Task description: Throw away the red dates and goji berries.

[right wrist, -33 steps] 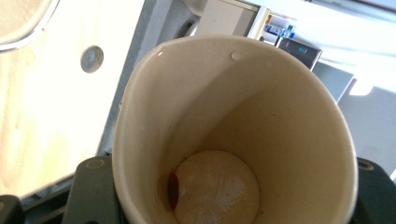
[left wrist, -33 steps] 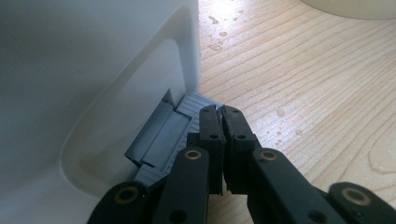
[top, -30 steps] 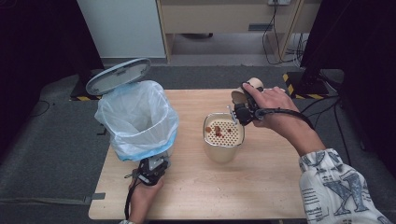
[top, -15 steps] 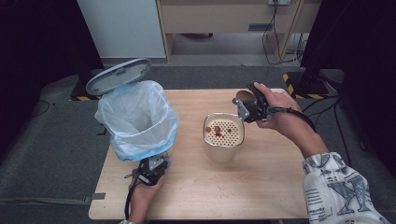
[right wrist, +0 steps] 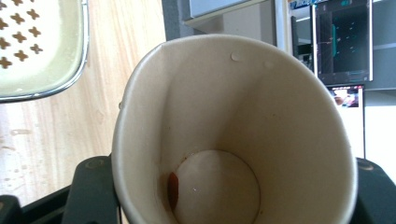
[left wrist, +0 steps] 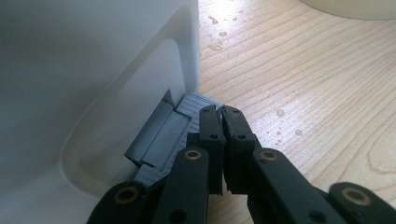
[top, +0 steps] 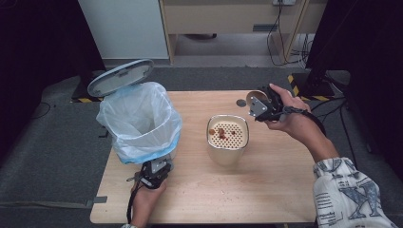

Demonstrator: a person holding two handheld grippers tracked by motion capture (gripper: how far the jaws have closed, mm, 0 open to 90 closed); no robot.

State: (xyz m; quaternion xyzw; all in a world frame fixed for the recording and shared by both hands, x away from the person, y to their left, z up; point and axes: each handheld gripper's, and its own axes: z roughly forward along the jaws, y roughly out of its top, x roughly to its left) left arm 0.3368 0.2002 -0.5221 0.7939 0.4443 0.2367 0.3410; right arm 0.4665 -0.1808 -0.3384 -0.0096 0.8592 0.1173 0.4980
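**Emptied cup heading for the bin**

Pressing down on the grey pedal (left wrist: 163,140) at the foot of the pedal bin (top: 138,121) with the left gripper (left wrist: 223,112), jaws closed tip to tip and gripping nothing, and so keeping the lid (top: 121,77) tipped up over the blue liner. Holding the paper cup (right wrist: 233,116) in the right gripper (top: 260,105), jaws clamped on its wall, above the far right part of the table (top: 266,185), beyond and right of the strainer pot (top: 227,151).

Judging the pouring step to be finished: reddish bits (top: 222,133) lying on the pot's perforated top, and just 1 brown smear (right wrist: 173,184) clinging near the cup's base. Likely calling next for a carry leftwards across the table, clearing the pot, then a release over the open liner with the pedal kept down.

Hard to make out in the high view: the cup itself, largely masked by the hand, and 1 small dark disc (top: 241,102) beside it. Hidden behind the cup in the right gripper view: the jaw pads themselves.
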